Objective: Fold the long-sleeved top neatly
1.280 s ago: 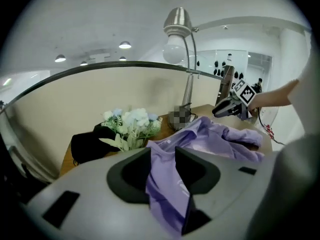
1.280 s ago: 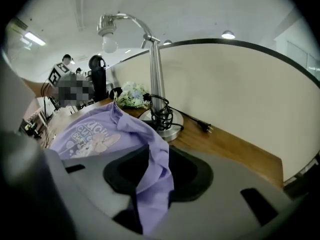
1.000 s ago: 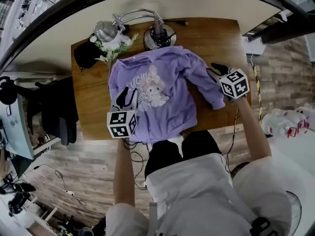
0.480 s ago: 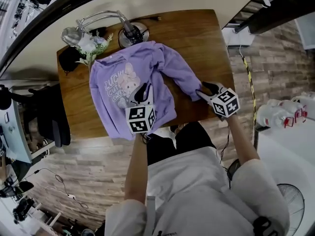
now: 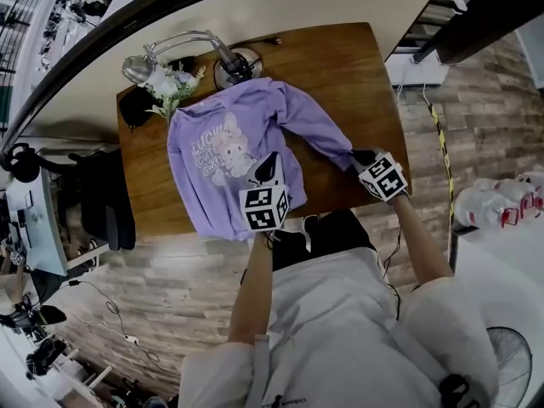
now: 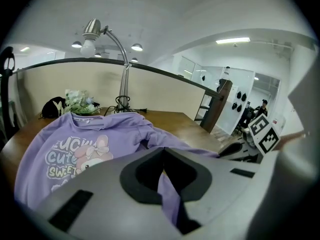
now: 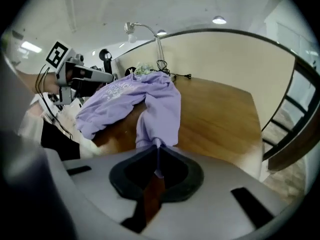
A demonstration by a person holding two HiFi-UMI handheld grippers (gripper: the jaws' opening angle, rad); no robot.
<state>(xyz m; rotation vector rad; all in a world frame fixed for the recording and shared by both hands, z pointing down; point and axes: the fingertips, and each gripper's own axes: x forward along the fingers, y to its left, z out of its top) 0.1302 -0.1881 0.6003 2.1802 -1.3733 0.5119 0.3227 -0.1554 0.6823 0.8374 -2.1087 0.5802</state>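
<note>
A purple long-sleeved top (image 5: 217,138) with a bunny print lies front up on the wooden table (image 5: 348,66). My left gripper (image 5: 269,170) is at the hem's right corner and shut on the fabric; purple cloth (image 6: 167,194) runs between its closed jaws. The right sleeve (image 5: 319,130) stretches toward the table's front right. There my right gripper (image 5: 358,157) has just been closing its jaws, and they now pinch the cuff (image 7: 156,134). The left sleeve is hidden under the body.
A desk lamp (image 5: 170,48) with a round base (image 5: 236,65), a small bunch of flowers (image 5: 174,87) and a black object (image 5: 136,107) stand along the table's far left. The table's front edge is just under both grippers. The person's lap is right behind it.
My left gripper moved right along the hem, from its left part to its right corner, and closed on it. My right gripper came in to the cuff and closed on it.
</note>
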